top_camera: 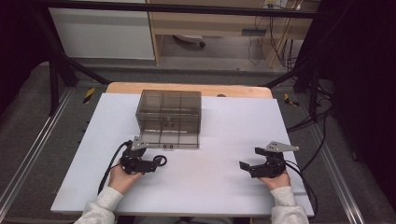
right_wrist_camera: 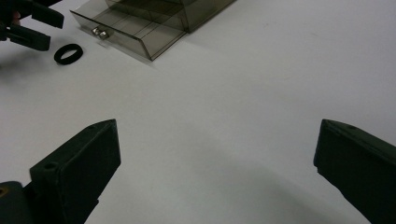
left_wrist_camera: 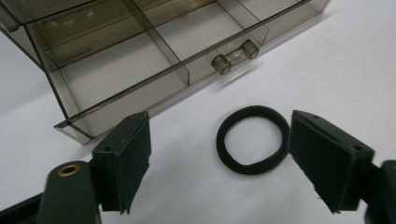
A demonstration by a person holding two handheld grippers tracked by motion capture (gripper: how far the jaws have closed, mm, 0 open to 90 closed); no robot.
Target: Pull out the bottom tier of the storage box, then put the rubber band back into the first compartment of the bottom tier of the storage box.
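Now, starting on your left: your left tool lies low over the white worktop with its jaws spread wide and nothing held between them. In the left gripper view the black hair band lies flat on the worktop ahead of that tool, closer to the jaw on the right side of that view and just short of touching its pad, while the other jaw stands well clear of it. Just beyond the band is the smoky clear drawer box, whose bottom drawer is pulled out toward you, its divided compartments looking empty and its small clear handle facing the tool. It looks as though you are at the pick-up step: the band is lined up but not yet gripped, and the open drawer seems to be where it should go. The next move would call for shifting the left tool a little toward the band so one side of the ring sits between the pads, lowering until the pads nearly brush the worktop, then closing gently, since a soft band can slip out or fold. Farther to the right, your right tool rests well apart from the box, its jaws equally wide and empty, over bare worktop.
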